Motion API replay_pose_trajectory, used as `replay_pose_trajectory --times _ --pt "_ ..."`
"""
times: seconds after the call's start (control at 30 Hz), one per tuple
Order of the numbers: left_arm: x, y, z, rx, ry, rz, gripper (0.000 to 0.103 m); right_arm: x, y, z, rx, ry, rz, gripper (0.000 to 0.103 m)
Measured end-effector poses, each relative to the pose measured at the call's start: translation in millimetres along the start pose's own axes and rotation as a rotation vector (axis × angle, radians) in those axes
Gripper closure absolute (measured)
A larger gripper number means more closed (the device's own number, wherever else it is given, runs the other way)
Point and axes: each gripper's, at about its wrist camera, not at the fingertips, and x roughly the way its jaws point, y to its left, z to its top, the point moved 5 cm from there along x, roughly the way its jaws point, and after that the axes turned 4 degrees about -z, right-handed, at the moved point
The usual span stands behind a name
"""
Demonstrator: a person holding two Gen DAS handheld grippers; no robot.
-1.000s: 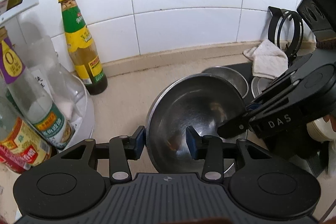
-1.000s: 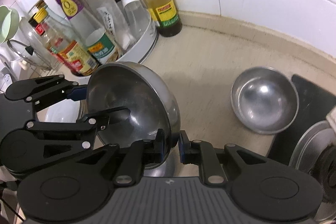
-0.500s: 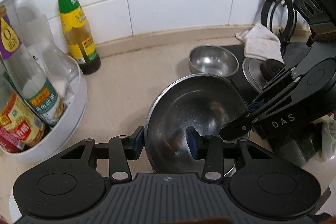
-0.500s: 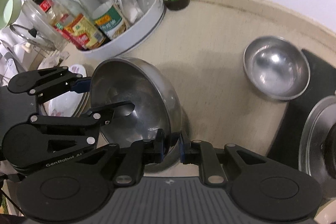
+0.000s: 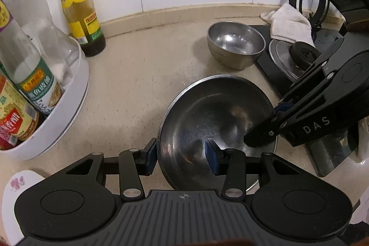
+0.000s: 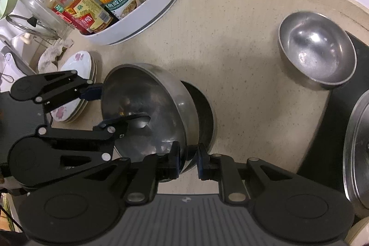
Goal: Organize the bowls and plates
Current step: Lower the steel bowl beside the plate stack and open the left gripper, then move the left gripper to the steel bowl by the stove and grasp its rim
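Note:
A large steel bowl (image 5: 219,114) is held tilted above the beige counter, also in the right wrist view (image 6: 147,107). My left gripper (image 5: 182,157) has its jaws astride the near rim, one pad outside and one inside, with a gap. My right gripper (image 6: 188,160) is shut on the bowl's opposite rim. A second steel bowl (image 6: 205,117) sits on the counter right under the held one. A small steel bowl (image 5: 235,45) stands by the stove edge, seen too in the right wrist view (image 6: 317,54). Floral plates (image 6: 76,87) are stacked at the left.
A white turntable rack (image 6: 147,13) of sauce bottles stands at the left. A green-labelled bottle (image 5: 78,6) stands by the tiled wall. A black stove (image 5: 276,61) with a pot lid (image 6: 357,153) and a white cloth (image 5: 288,22) is at the right.
Both grippers have carried the large bowl back from the wall and lower, over the bowl on the counter. The plates have come into view.

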Motion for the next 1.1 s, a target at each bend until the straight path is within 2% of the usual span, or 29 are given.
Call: replay_pose_trajectory --times 0.33,0.4,0.47,0.63,1.1 --pt "7.1 4.4 0.4 -0.003 0.025 0.004 0.053 2.8 3.9 5.6 -0.032 0.005 -0.021 0.085" --pt "6.0 4.3 1.9 0.003 0.020 0.004 0.051 1.6 2.2 8.3 -0.027 0.003 -0.020 0.082" --pt "2.9 4.4 5.3 0.011 0.006 0.010 0.046 -1.8 1.3 10.9 -0.027 -0.004 -0.031 0.073" --pt "-5.0 6.3 15.8 0.024 -0.033 0.027 0.038 -12.5 3.3 15.3 -0.061 -0.041 -0.053 0.072" --pt "-6.8 -1.2 32.2 0.088 -0.072 0.052 0.032 -27.7 -9.8 20.2 -0.014 -0.092 -0.063 0.072"
